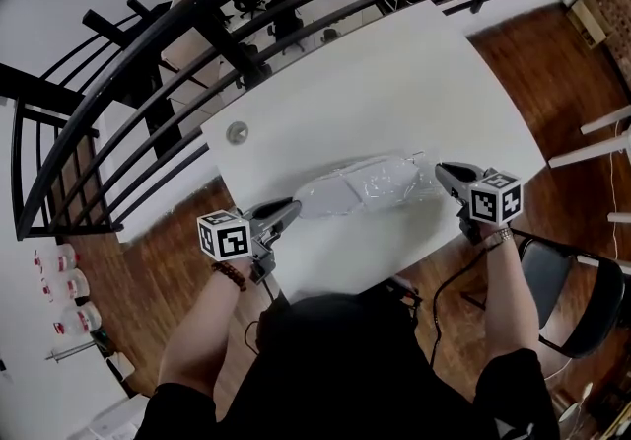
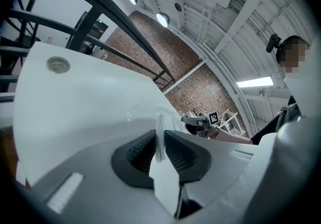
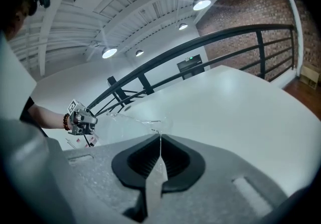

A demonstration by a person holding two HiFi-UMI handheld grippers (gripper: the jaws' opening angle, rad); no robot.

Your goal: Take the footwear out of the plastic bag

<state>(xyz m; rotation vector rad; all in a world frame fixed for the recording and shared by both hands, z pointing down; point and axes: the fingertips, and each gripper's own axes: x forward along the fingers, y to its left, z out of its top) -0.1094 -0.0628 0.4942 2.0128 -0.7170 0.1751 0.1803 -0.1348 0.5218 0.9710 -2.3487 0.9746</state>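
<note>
Both clamped on film: left gripper (image 1: pixel 290 207) pinches the plastic bag (image 1: pixel 380 183) at its 8 o'clock end, right gripper (image 1: pixel 442 171) at 3 o'clock, on the table (image 1: pixel 394 83); it looks light, floppy and slippery, so hold the edges firmly and let the pale footwear (image 1: pixel 333 196) slide out.

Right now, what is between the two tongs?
The plastic bag lies between the left tongs and the right tongs, on the table. Each pinches one end. The head view shows it.

surface: white table (image 1: pixel 394 83) | lying on it: clear plastic bag (image 1: pixel 360 189), stretched between left gripper (image 1: pixel 293 204) and right gripper (image 1: pixel 442 170) | round cap (image 1: pixel 237 132) set in tabletop, beyond left gripper
</note>
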